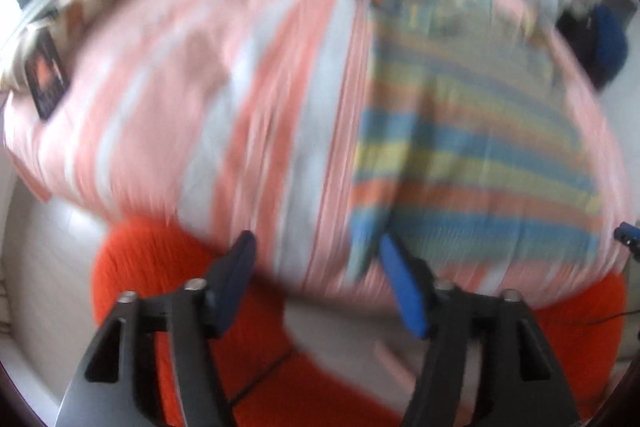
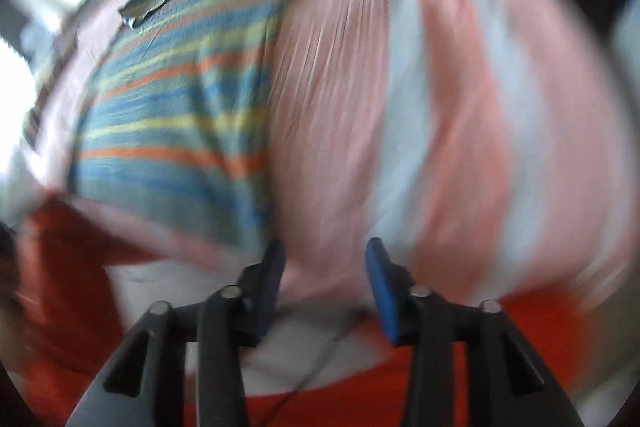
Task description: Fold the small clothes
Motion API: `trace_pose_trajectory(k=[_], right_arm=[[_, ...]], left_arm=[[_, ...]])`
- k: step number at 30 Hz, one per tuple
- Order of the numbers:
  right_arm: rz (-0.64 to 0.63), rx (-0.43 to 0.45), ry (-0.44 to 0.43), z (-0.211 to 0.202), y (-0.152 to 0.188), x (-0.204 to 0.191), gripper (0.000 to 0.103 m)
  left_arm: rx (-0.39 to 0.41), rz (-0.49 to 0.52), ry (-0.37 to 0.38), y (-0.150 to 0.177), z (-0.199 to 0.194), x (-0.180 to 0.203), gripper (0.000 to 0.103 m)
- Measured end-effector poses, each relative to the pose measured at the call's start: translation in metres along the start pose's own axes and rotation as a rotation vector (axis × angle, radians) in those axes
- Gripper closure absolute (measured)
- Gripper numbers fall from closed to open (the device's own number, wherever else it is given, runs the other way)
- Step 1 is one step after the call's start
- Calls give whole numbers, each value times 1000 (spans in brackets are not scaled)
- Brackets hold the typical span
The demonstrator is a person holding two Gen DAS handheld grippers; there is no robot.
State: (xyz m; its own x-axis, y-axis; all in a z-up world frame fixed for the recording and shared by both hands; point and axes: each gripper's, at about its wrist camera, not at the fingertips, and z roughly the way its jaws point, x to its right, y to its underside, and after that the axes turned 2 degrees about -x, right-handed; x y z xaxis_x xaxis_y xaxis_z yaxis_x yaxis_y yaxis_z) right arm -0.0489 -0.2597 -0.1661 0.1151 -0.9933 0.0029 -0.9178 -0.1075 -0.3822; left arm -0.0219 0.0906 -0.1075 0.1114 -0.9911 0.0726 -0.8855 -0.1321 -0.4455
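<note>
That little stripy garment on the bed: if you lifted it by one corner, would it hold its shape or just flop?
The striped garment would probably flop: it lies flat against the bedcover with soft creases. It looks thin, so likely light for its size. A push would probably bunch it up, not slide it, since cloth lies on cloth. Both views are blurred, so this is a guess.

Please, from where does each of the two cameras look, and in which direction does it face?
Left wrist: sits on the left gripper, looking steeply down at the bed cover with the striped garment at right; open jaws, nothing between; orange trouser legs below.
Right wrist: sits on the right gripper, looking steeply down at the same bed cover, striped garment at left; jaws apart, empty; orange trouser legs below.
Shared: the garment, cover and orange legs; both blurred.
</note>
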Motion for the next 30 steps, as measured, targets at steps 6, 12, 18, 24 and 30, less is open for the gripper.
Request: trace_pose_trajectory(k=[6,12,18,24,30], right_arm=[[-321,285,3,-6,-121,-19,42],[-526,248,8,87,-211,-53,44],[-249,258,40,115,-260,1,100],[306,352,147,61,-256,187,100],[579,245,-11,77,-216,266,100]], left_arm=[[320,-54,31,-37,9,9,10],[336,-117,-28,-15,39,-8,10],[296,-198,-71,-10,43,-37,10],[252,-245,-44,-14,58,-41,10],[237,-210,-74,-13,66,-30,10]])
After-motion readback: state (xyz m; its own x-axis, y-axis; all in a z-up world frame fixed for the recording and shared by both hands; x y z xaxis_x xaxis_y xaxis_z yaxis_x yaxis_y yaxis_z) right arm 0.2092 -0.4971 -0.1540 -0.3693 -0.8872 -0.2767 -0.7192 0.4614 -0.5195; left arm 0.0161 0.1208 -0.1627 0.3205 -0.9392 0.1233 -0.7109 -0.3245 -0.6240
